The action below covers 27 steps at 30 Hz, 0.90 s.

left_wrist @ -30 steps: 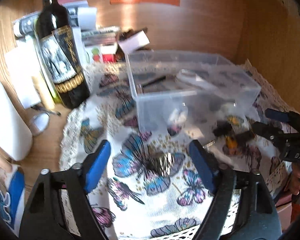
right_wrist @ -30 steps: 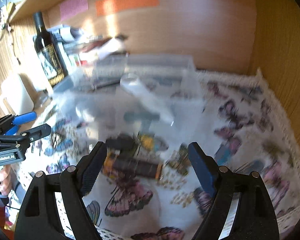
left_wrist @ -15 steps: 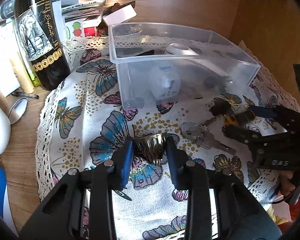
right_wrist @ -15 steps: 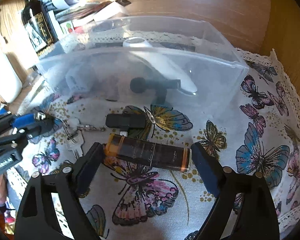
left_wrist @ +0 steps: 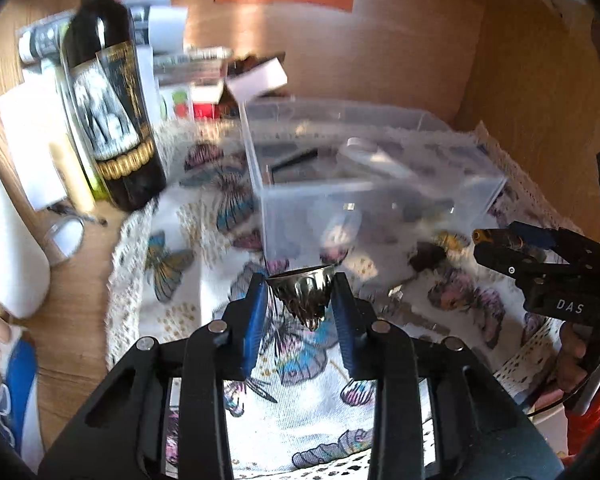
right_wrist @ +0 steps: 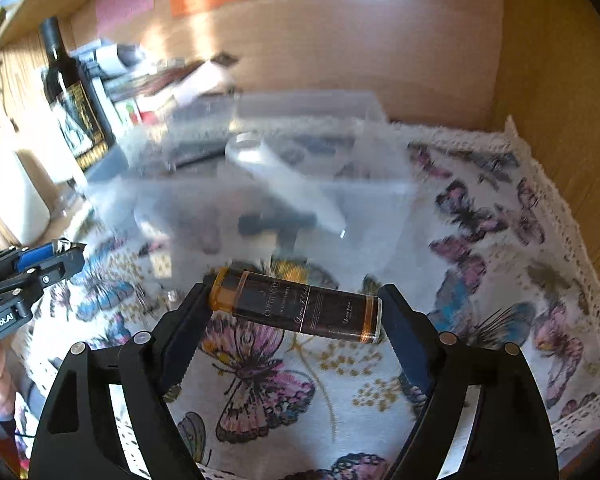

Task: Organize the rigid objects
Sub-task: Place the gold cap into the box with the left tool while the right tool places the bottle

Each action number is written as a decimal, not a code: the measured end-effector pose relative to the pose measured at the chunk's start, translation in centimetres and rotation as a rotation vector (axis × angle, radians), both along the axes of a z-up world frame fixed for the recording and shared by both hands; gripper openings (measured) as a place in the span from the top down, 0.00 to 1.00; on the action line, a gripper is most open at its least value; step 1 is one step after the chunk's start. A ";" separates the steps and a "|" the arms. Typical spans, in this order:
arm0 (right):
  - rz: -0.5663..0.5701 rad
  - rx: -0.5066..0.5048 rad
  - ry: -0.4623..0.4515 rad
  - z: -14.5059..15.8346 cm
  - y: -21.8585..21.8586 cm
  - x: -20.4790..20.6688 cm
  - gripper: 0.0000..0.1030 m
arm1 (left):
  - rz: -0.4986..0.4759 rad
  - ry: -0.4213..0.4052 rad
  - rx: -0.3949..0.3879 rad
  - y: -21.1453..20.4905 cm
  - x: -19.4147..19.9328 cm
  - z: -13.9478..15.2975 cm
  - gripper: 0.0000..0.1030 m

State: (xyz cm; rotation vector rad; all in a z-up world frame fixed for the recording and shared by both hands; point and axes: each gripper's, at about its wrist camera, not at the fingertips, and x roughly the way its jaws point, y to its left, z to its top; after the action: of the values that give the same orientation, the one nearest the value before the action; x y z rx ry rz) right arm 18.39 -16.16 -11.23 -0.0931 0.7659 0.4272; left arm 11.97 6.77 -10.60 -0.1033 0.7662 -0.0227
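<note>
My left gripper [left_wrist: 300,292] is shut on a small shiny metal cup [left_wrist: 305,294] and holds it above the butterfly cloth [left_wrist: 300,408], just in front of the clear plastic box [left_wrist: 364,184]. My right gripper [right_wrist: 296,308] is shut on a dark tube with an amber cap [right_wrist: 300,306], held crosswise and lifted off the cloth [right_wrist: 340,396] in front of the box [right_wrist: 260,184]. The box holds a white object [right_wrist: 288,176] and some dark items. The right gripper also shows in the left wrist view [left_wrist: 496,244], and the left gripper in the right wrist view [right_wrist: 60,252].
A wine bottle [left_wrist: 112,112] stands left of the box with papers and small boxes [left_wrist: 196,76] behind it. A white container [left_wrist: 8,248] stands at the far left. Keys [left_wrist: 416,316] and small dark items [left_wrist: 432,252] lie on the cloth. Wooden walls close the back and right.
Both grippers have closed on their objects and lifted them: the left on the metal cup, the right on the dark tube. Both views now sit higher above the cloth.
</note>
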 end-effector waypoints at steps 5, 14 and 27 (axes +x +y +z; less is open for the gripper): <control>0.000 0.037 -0.082 2.6 -0.6 -0.2 0.20 | 0.019 -0.095 0.007 -0.2 -0.3 3.2 0.69; 0.022 0.100 -0.216 6.9 0.3 0.2 0.20 | 0.035 -0.211 0.009 -0.6 0.9 7.2 0.69; 0.105 0.109 -0.195 7.3 4.0 3.9 0.20 | 0.063 -0.162 0.033 -0.6 5.9 6.4 0.69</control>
State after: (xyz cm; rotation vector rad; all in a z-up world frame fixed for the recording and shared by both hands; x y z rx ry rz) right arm 22.26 -12.17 -3.91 -0.0722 0.5466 0.5501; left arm 17.88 6.12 -4.24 -0.0935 0.6005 0.0411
